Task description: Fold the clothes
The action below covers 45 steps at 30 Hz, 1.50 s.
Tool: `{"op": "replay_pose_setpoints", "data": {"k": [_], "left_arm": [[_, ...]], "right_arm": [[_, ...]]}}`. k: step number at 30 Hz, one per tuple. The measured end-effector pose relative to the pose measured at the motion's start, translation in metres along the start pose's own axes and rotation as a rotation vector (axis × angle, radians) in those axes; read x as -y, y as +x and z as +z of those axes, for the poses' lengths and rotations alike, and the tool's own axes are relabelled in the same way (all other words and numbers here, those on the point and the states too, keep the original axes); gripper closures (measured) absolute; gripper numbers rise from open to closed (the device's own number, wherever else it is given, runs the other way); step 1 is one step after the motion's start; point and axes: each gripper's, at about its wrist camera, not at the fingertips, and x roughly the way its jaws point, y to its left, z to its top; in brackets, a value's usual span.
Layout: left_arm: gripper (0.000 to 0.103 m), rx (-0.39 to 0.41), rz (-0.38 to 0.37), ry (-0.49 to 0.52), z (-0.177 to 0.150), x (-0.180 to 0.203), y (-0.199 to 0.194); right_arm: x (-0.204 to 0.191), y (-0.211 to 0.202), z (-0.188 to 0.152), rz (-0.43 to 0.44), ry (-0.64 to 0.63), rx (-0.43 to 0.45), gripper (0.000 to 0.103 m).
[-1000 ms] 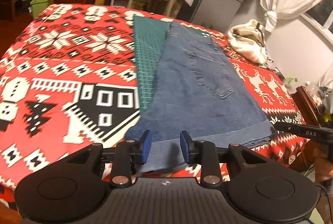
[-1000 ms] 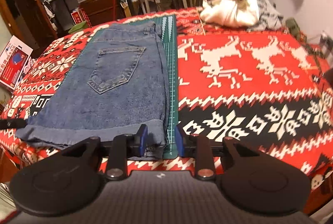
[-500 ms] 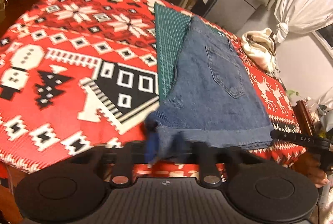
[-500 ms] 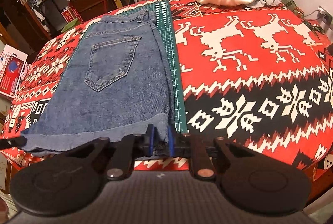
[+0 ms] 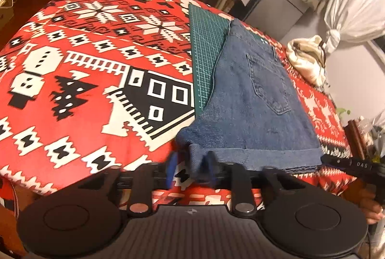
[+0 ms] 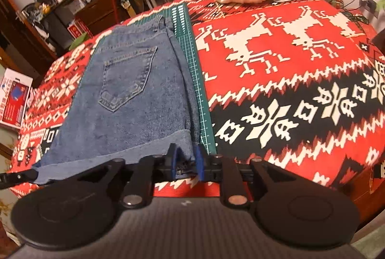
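On the near hem of the denim shorts (image 5: 255, 100), left gripper (image 5: 191, 171) pinches one cuff corner, right gripper (image 6: 186, 162) clamps the other.

Black left claw (image 5: 191, 173), blue pads, silver screws; right claw (image 6: 186, 166) alike
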Motion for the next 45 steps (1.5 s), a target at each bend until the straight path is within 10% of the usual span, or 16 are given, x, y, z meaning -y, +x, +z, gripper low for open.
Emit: {"op": "replay_pose_setpoints", "data": {"k": [7, 14, 18, 22, 30, 45], "left_arm": [[0.071, -0.01, 0.019, 0.074, -0.012, 0.008, -0.007], [0.037, -0.021, 0.099, 0.226, -0.019, 0.037, -0.007], [0.026, 0.006, 0.152, 0.304, -0.024, 0.053, -0.013], [0.024, 0.01, 0.174, 0.32, -0.024, 0.061, -0.013], [0.014, 0.099, 0.222, 0.373, -0.025, 0.066, -0.013], [0.014, 0.07, 0.027, 0.352, -0.023, 0.051, -0.001]], "right_arm": [[-0.015, -0.019, -0.011, -0.038, -0.128, 0.021, 0.078], [-0.052, -0.036, -0.022, -0.066, -0.27, 0.065, 0.059], [-0.075, -0.038, -0.026, -0.048, -0.311, 0.085, 0.014], [-0.098, -0.036, -0.032, -0.031, -0.356, 0.116, 0.001], [-0.102, -0.027, -0.03, 0.0, -0.23, 0.141, 0.0], [-0.1, -0.007, -0.028, 0.06, -0.353, 0.195, 0.0]]}}
